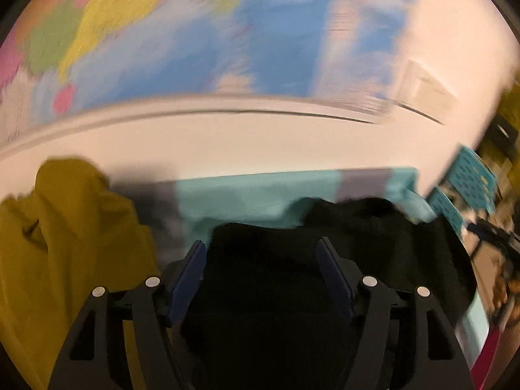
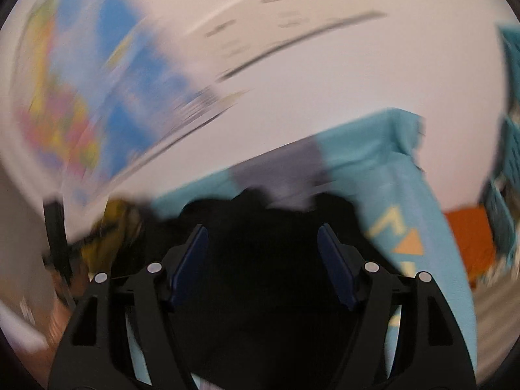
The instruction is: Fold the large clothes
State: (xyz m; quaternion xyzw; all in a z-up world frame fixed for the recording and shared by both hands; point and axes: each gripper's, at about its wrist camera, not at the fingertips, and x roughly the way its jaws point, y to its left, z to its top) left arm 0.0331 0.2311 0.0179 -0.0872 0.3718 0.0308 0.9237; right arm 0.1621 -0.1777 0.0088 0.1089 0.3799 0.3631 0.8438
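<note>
Black garment: I see it [image 1: 292, 276] bunched on the teal cover [image 1: 247, 195], filling the near middle of both views.
Left gripper: my left gripper [image 1: 261, 279] has its jaws spread wide, blue pads clear of cloth, black garment below the gap.
Right gripper: my right gripper [image 2: 262, 265] is likewise spread, nothing pinched, above the black garment.
Edges: the cover's far edge runs behind the black garment; its corner [image 2: 406, 123] drops off to the garment's right.
Left of garment: a mustard garment [image 1: 65, 243] lies heaped beside it.
Room: a white wall with a blurred colourful map [image 1: 162, 32] stands beyond the black garment.
</note>
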